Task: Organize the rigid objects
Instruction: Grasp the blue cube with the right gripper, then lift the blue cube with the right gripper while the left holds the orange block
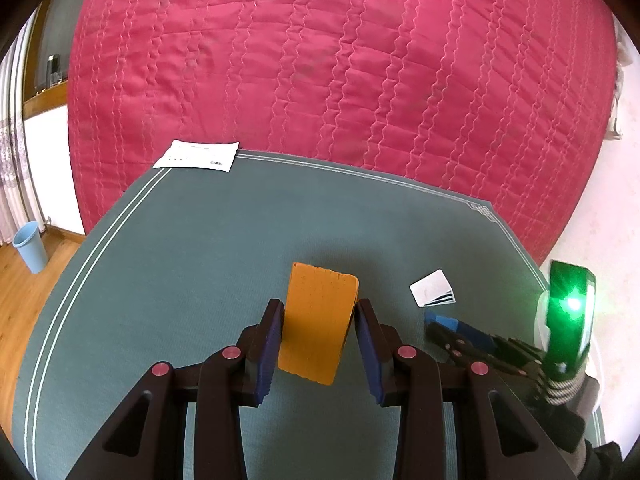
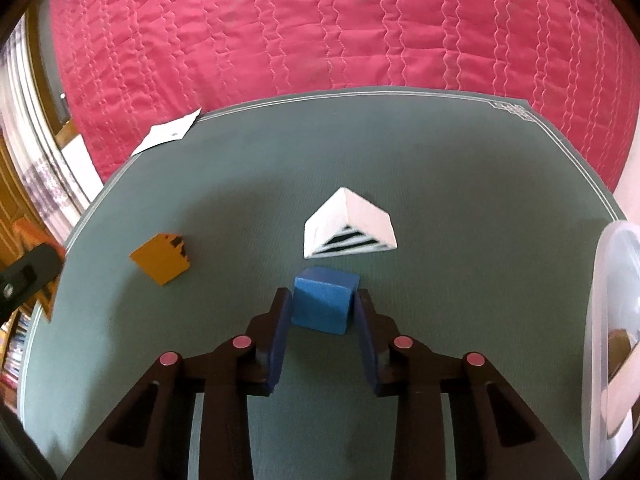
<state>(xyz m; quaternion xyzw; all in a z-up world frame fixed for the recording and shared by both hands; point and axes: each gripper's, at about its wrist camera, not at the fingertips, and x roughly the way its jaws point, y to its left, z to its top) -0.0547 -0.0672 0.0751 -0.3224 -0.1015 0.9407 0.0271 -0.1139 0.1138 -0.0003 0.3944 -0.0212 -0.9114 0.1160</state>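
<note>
Filling the upper half of both views: a pink quilted bed cover (image 1: 340,60). Below it, spreading across the lower half, a grey-green mat (image 1: 200,248) with white border lines, bearing all the blocks. At the right edge of the right wrist view, part of a clear plastic bin (image 2: 612,320), just off the mat's right side. At the left edge of the left wrist view, low down, a light blue wastebasket (image 1: 30,246) on wooden floor. At the mat's far left corner, upper left of centre, a white paper sheet (image 1: 198,155) lying flat, partly over the border.

Lower centre of the left wrist view: the left claw (image 1: 318,334) closed narrow on an orange block (image 1: 318,320), blue pads pressing both of its sides, block upright between them. Same block seen in the right wrist view at mid left, with dark marks on its far edge.

Centre of the right wrist view: a white wedge block (image 2: 352,226) with black stripes on its near face, resting on the mat, just beyond the blue one and apart from it.

Lower centre of the same view: the right claw (image 2: 322,308), narrow, gripping a blue block (image 2: 324,304) sitting on the mat, pads touching both sides.
</note>
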